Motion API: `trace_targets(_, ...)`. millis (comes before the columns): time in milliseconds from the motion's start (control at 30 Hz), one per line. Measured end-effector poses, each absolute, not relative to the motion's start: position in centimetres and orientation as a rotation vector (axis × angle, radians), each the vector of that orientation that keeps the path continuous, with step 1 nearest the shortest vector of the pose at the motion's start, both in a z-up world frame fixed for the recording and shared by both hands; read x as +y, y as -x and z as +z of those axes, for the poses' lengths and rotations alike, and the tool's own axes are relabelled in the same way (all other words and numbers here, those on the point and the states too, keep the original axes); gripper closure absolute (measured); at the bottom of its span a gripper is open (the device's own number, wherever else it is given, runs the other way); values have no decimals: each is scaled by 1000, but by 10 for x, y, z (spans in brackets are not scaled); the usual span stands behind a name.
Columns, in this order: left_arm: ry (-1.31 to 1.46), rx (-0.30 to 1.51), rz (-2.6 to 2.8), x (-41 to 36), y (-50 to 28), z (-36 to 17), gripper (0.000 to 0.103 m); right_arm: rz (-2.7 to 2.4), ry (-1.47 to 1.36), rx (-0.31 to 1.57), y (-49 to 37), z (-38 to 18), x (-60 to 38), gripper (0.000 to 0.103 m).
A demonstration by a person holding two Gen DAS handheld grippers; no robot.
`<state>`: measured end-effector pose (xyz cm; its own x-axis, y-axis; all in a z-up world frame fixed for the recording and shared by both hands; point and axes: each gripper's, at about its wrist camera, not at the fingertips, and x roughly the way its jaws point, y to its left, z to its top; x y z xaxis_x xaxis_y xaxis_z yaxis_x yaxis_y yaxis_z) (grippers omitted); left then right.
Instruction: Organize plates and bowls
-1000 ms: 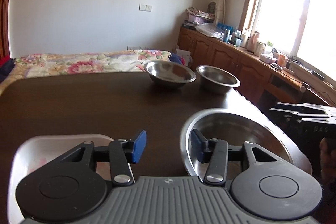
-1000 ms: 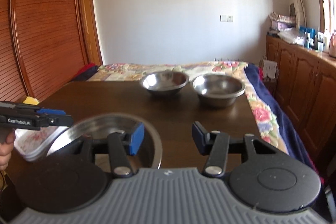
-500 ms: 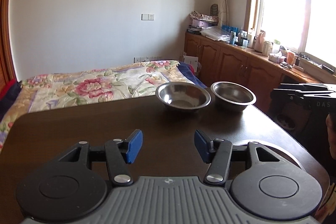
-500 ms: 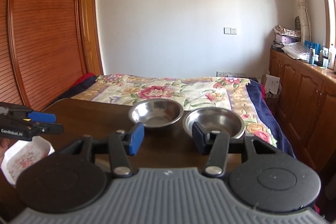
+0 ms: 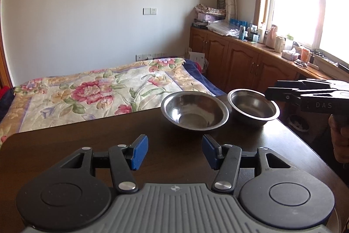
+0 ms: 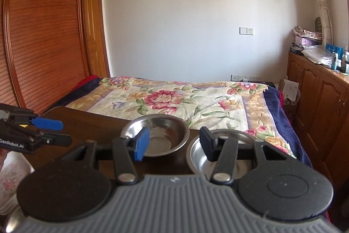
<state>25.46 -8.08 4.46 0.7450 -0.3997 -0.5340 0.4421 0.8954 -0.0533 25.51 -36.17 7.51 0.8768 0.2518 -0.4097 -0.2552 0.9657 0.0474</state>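
Two empty steel bowls stand side by side at the far edge of the dark wooden table (image 5: 82, 145): the left bowl (image 5: 194, 110) and the right bowl (image 5: 254, 107). My left gripper (image 5: 174, 152) hovers open over bare table just short of the left bowl. My right gripper (image 5: 271, 90) enters from the right, level with the right bowl's rim, in a hand (image 5: 340, 141). In the right wrist view my right gripper (image 6: 174, 143) is open above both bowls, the left bowl (image 6: 161, 134) and the right bowl (image 6: 237, 139). My left gripper (image 6: 64, 132) shows at the left, open.
A white flowered plate (image 6: 11, 176) lies on the table (image 6: 91, 126) at the lower left. Beyond the table is a bed with a floral cover (image 5: 98, 88). Wooden cabinets (image 5: 240, 62) run along the right under the window, and a wooden wardrobe (image 6: 43, 36) stands at the left.
Both grippers have moved forward over the table toward the two far bowls. The large near bowl and the white plate have dropped out of the left wrist view. Both stay open.
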Motion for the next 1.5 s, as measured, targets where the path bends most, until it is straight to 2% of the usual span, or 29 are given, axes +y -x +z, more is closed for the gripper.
trace_targets(300,-88,600,-470,-96,-291,37,46,292,61,475,-292,65,-349,52)
trace_targets(433,-75,633,-474,-103,-309,29,51,300,91,507,-307,59,-345,57)
trace_targets(533,-61,660,-482,-108,-322,23,51,306,119,529,-318,54,-340,60)
trace_targets(967,14,752,-490,-121,-356,5,60,330,173,567,-341,46,-329,65)
trace_targets(1067,17,766,-487,-123,-360,3,66,329,193,570,-342,46,-326,66)
trace_targets(1133,20,774,-483,-123,-361,1,76,329,194,574,-343,46,-325,67)
trace_targets(1333,3,769,-446,-117,-360,0,88,342,209,589,-344,43,-318,72)
trace_targets(1500,3,769,-443,-114,-359,-1,89,362,221,600,-342,42,-311,73)
